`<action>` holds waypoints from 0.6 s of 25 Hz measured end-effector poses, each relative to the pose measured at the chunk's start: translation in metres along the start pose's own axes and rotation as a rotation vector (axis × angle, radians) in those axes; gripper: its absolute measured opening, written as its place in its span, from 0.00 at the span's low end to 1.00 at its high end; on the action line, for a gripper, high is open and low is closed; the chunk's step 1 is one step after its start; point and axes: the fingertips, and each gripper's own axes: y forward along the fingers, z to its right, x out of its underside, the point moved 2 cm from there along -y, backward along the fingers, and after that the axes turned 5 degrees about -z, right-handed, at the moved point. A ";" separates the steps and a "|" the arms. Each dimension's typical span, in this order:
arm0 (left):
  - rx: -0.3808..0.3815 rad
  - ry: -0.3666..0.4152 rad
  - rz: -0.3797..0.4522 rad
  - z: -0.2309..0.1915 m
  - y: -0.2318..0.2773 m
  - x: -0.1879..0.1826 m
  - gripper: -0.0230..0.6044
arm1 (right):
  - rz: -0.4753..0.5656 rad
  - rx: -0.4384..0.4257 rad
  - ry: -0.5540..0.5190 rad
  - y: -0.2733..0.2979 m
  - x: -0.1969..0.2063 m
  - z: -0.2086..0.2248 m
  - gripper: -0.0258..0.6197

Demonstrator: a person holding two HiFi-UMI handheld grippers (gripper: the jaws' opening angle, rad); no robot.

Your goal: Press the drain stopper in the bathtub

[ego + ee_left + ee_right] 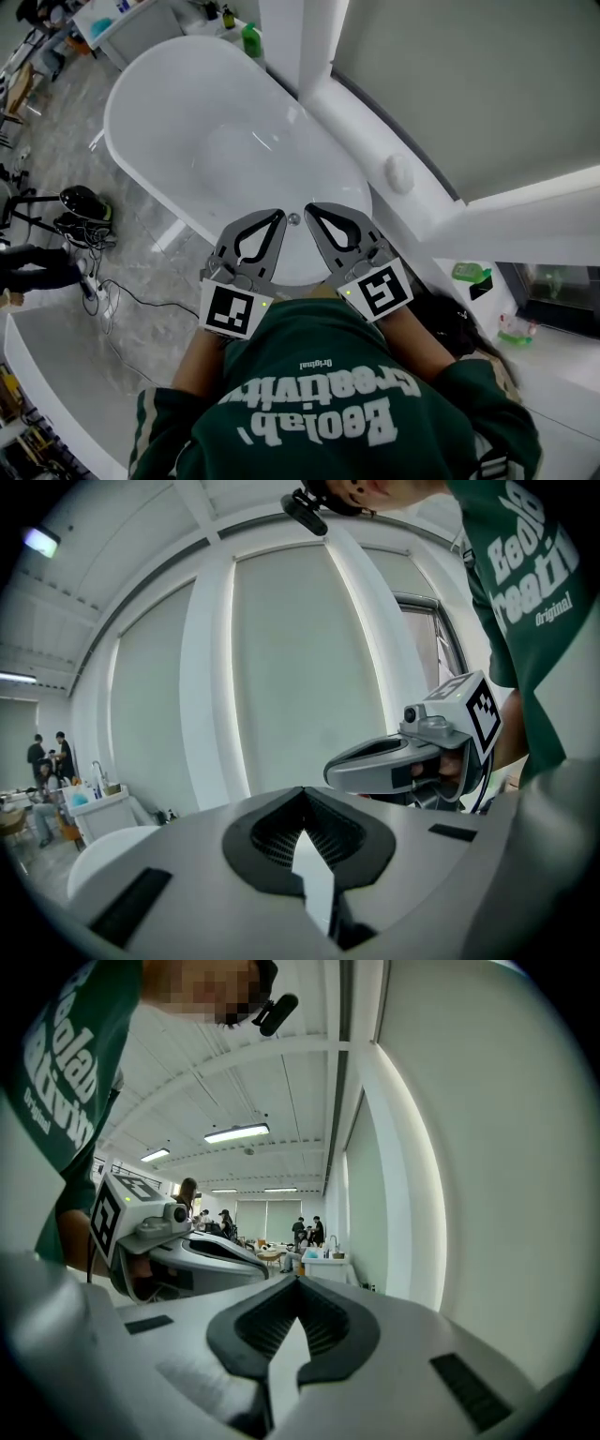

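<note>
The white freestanding bathtub (150, 103) fills the middle of the head view. Its small chrome drain stopper (293, 218) shows on the tub floor near the close end, between the two gripper tips. My left gripper (279, 217) and right gripper (310, 208) are held side by side close to the person's chest, above the tub's near rim, both shut and empty. In the left gripper view the shut left gripper (302, 793) points at the wall, with the right gripper (403, 761) beside it. The right gripper view shows my right gripper (298, 1283) shut too, the left gripper (187, 1246) alongside.
A green bottle (251, 39) stands beyond the tub's far end. A white ledge with a round knob (398, 173) runs along the tub's right side. Black equipment (82, 202) and cables lie on the floor at left. People (307, 1232) stand far off in the room.
</note>
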 end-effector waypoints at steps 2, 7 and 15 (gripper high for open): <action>-0.012 0.023 0.020 -0.003 -0.006 -0.004 0.05 | 0.031 -0.006 -0.031 0.000 -0.006 -0.007 0.06; -0.023 -0.011 0.031 -0.003 -0.018 -0.006 0.05 | 0.029 0.011 -0.084 -0.007 -0.011 -0.019 0.06; -0.005 0.031 0.040 0.002 -0.012 -0.010 0.05 | 0.007 0.014 -0.088 -0.009 -0.009 -0.014 0.06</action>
